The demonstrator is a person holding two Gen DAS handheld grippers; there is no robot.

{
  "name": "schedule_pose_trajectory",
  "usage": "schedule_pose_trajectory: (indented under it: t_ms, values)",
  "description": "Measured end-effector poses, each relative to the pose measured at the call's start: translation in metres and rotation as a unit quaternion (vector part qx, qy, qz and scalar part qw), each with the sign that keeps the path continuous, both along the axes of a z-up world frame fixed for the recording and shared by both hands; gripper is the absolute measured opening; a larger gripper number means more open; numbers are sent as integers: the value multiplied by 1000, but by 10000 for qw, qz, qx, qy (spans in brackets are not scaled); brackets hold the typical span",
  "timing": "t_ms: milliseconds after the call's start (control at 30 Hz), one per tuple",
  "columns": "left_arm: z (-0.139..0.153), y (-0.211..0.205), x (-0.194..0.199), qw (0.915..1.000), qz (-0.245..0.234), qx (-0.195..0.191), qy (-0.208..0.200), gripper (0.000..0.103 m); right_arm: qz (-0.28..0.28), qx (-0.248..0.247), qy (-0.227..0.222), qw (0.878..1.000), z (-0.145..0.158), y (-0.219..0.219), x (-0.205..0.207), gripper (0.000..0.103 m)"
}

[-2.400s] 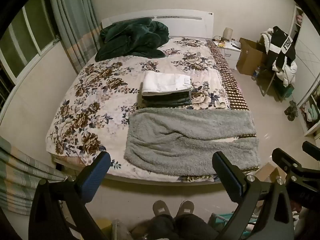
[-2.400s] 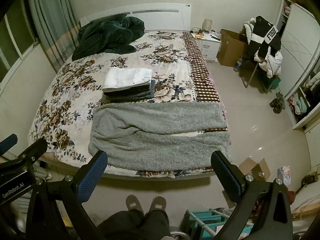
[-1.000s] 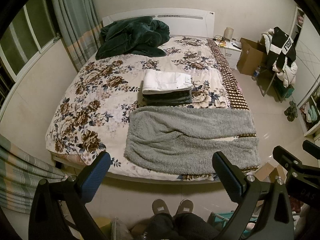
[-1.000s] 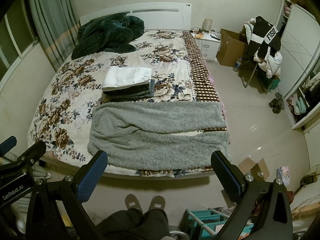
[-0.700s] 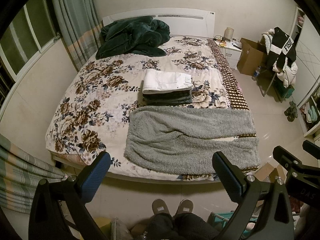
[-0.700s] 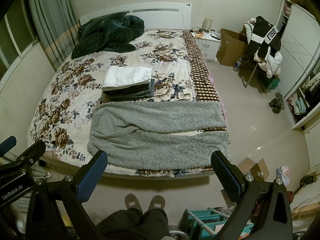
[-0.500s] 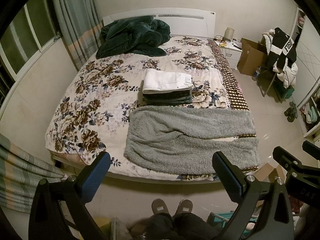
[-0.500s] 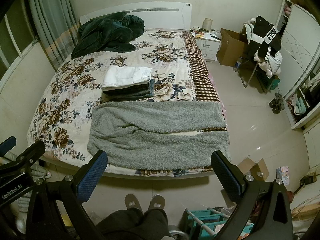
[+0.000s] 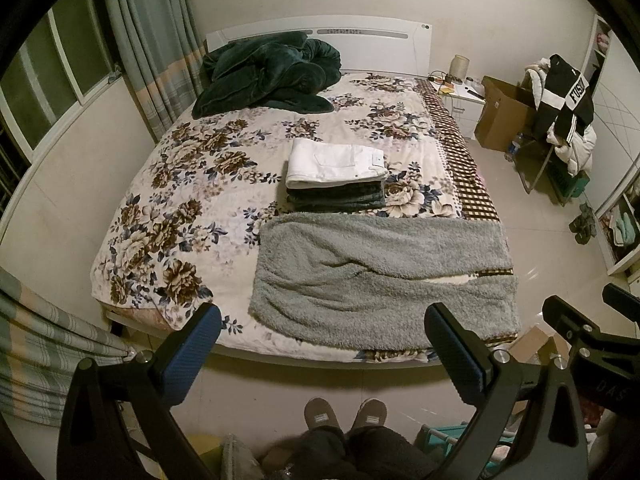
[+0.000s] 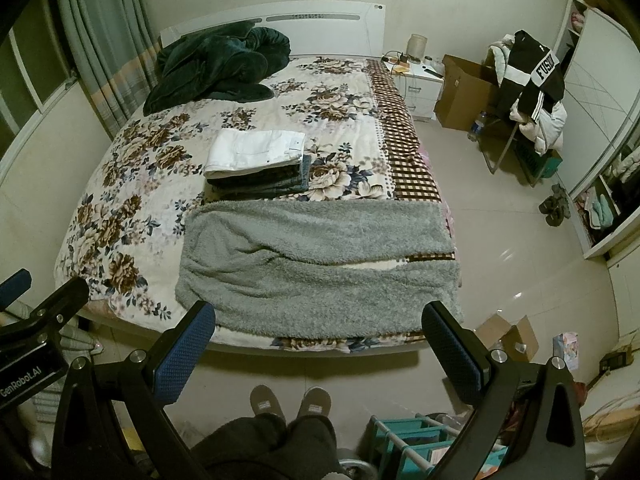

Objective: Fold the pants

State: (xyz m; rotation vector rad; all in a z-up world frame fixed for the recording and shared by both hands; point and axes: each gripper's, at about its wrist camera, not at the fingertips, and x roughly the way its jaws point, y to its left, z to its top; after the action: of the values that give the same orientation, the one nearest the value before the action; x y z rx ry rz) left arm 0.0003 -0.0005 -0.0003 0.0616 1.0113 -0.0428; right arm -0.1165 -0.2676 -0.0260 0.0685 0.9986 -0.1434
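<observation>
Bedroom floor tiles lay nearest, where the person's slippered feet [image 9: 346, 416] stood just short of the foot edge of the bed [image 9: 132, 240]. Both tools hung above that spot, well apart from any cloth: the left gripper [image 9: 320, 344] had its fingers spread wide with nothing between them, and the right gripper [image 10: 318, 342] was likewise spread and empty. Next came the task's thing, the grey fleece pants [image 9: 384, 276], lying flat along the foot edge toward the bed's right corner, waistband to the left and both legs running to the right edge, side by side with a narrow slit of bedspread showing between them. No fold had been made in them as far as the views showed, so this pair seemed to be at its very start: one leg probably had to go over the other, then the length be doubled up. Just beyond, touching or nearly touching the far leg, sat a stack of folded pants [image 9: 336, 176], white on top and darker ones beneath, which suggested several pairs were already done. Farthest, against the headboard, a dark green blanket [image 9: 268, 72] lay bunched.
</observation>
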Motion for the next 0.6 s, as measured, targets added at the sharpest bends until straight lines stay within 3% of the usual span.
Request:
schedule_pose_trajectory:
  t_ms: [167,200,600]
  values:
    - [0,0,0,10000,4,2,2,103,11,19,30,10000,-4,1,-1,103]
    - [0,0,0,10000,4,-8,7,103,15,19,39,10000,-16,6,3,103]
    - [-6,14,-3,10000,10,-18,13,103,17,37,58,10000,-19,10,2,103]
